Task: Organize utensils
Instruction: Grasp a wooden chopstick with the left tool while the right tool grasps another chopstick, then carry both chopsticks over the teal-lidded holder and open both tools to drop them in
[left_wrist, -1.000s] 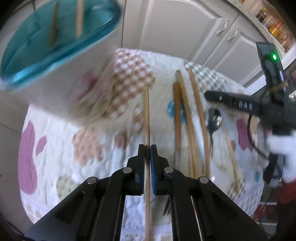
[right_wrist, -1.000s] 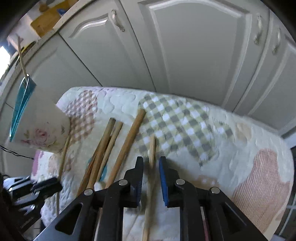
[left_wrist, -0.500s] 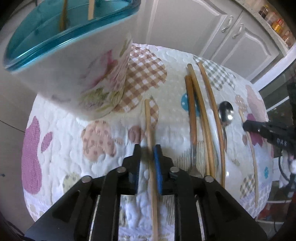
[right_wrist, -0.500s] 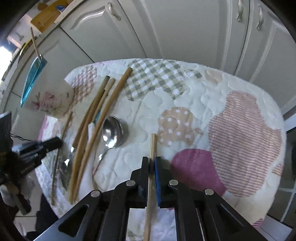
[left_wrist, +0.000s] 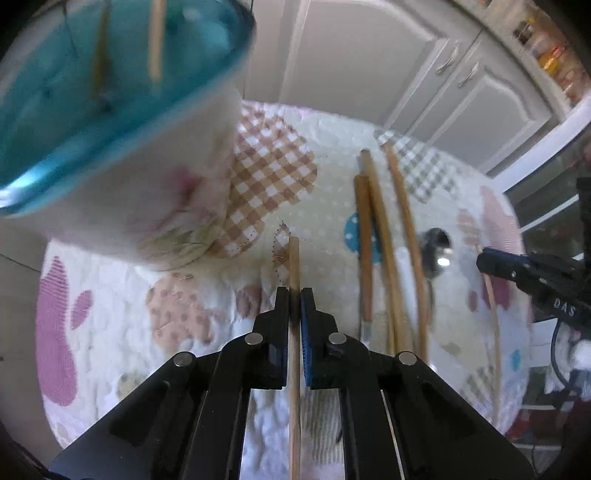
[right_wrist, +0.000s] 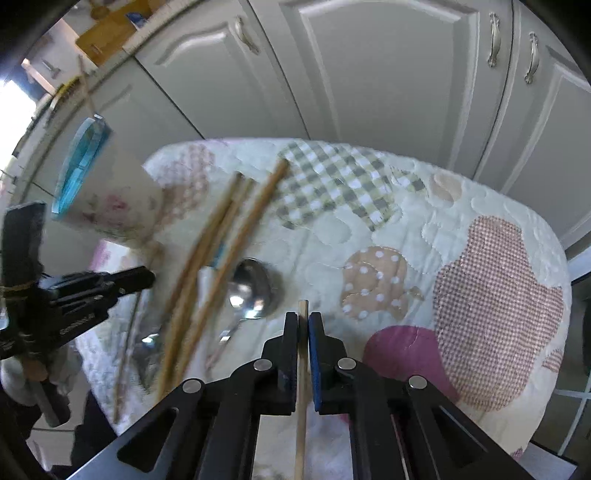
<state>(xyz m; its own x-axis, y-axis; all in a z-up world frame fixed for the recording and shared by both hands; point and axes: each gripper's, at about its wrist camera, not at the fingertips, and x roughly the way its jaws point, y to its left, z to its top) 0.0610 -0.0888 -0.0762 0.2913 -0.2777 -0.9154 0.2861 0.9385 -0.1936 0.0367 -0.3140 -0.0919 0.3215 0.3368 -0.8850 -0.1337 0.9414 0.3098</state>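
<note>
Now the left gripper (left_wrist: 294, 295) had just been closing, and its jaws were shut tight on a thin stick (left_wrist: 294, 258). The stick was pinched near its far end, so only a short tip stuck out in front and the long part ran back under the gripper. The right gripper (right_wrist: 303, 321) was shut too, on a second stick (right_wrist: 303, 307), held the same way.

The cup (left_wrist: 147, 166) with the blue rim was seen up close, to the left of the left gripper. Two sticks (left_wrist: 155, 40) were already standing in it. On the cloth (left_wrist: 332, 229), three long wooden handles (left_wrist: 384, 240) and a spoon (right_wrist: 253, 286) were left lying between the two grippers.

The step in hand was likely this: the held sticks were to be put in the cup. To do it well, the left one should be lifted above the rim first. Then it should be tipped so one end points down into the cup. The jaws should be opened only when that end is well inside. The cup looked light, so it should not be bumped. The right one should be kept back until the left gripper is out of the way.
</note>
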